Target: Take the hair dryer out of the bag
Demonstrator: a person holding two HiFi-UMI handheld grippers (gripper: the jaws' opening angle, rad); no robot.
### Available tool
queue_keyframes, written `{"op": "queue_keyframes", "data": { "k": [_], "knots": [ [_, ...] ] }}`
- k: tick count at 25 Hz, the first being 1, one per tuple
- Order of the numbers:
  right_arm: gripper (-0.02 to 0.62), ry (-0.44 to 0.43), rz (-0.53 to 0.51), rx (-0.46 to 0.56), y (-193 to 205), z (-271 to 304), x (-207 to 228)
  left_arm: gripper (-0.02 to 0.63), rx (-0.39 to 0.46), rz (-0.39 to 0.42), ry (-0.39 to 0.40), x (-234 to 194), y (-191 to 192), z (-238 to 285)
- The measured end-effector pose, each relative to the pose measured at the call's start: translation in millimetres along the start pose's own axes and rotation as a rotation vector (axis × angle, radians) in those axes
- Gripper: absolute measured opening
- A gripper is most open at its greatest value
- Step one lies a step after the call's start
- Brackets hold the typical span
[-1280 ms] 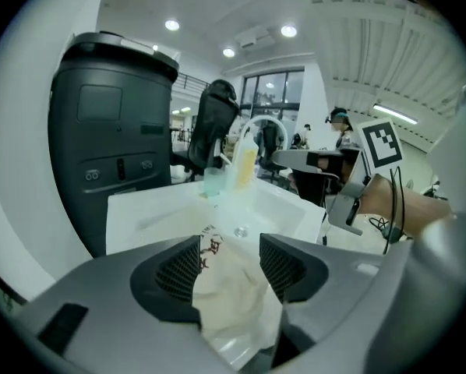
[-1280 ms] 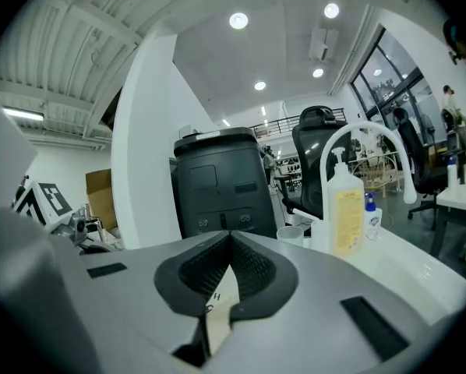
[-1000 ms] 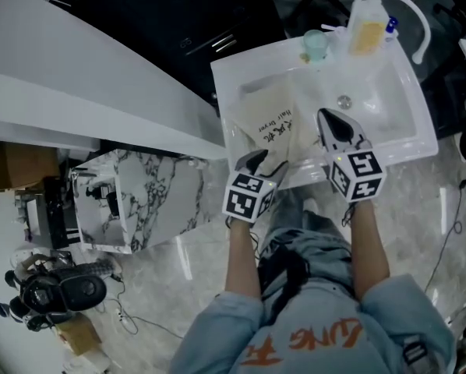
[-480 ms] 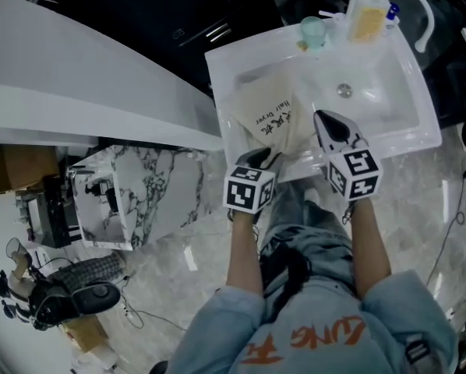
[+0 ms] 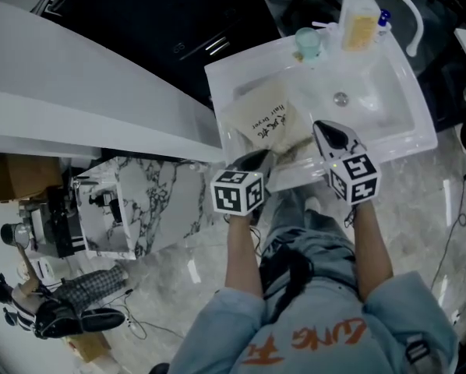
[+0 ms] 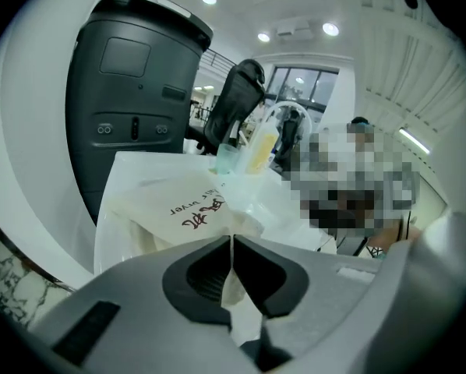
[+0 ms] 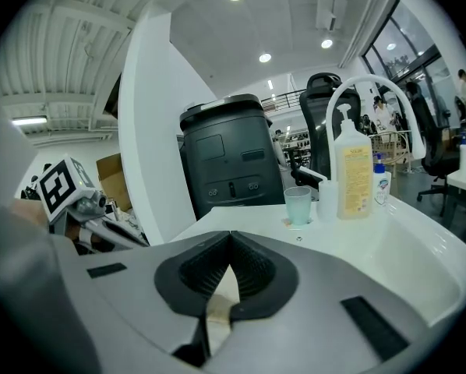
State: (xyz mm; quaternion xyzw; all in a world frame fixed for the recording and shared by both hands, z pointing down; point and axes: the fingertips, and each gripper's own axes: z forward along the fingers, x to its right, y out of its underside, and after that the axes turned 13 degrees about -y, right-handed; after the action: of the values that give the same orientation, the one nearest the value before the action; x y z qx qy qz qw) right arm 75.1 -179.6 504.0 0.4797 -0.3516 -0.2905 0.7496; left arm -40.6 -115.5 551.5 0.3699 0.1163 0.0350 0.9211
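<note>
Now both forearms reach forward, left gripper [image 5: 258, 159] and right gripper [image 5: 324, 127] tilted down at the cream bag [image 5: 266, 117] in the white sink [image 5: 424, 135]. Left jaws, just now closing, pinch its cloth; right jaws clamp it too. Marbled floor [image 5: 178, 263] lies below.

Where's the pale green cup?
Head view: the pale green cup stands on the white sink's back rim, left of the yellow soap bottle.
</note>
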Motion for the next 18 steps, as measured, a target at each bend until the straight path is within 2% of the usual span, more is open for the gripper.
{"op": "queue_keyframes", "data": {
  "k": [8, 13, 18],
  "knots": [
    [0.000, -0.091, -0.035, -0.041, 1, 6, -15, 0.012, 0.120, -0.042, -0.034, -7, -38, -10],
    [0.002, -0.196, -0.058, -0.126, 13, 11, -34, 0.012, 0.196, -0.058, -0.048, -12, -57, -14],
    [0.003, -0.257, -0.106, -0.223, 31, 18, -45, 0.012, 0.252, -0.039, -0.088, -16, -70, -14]
  ]
}}
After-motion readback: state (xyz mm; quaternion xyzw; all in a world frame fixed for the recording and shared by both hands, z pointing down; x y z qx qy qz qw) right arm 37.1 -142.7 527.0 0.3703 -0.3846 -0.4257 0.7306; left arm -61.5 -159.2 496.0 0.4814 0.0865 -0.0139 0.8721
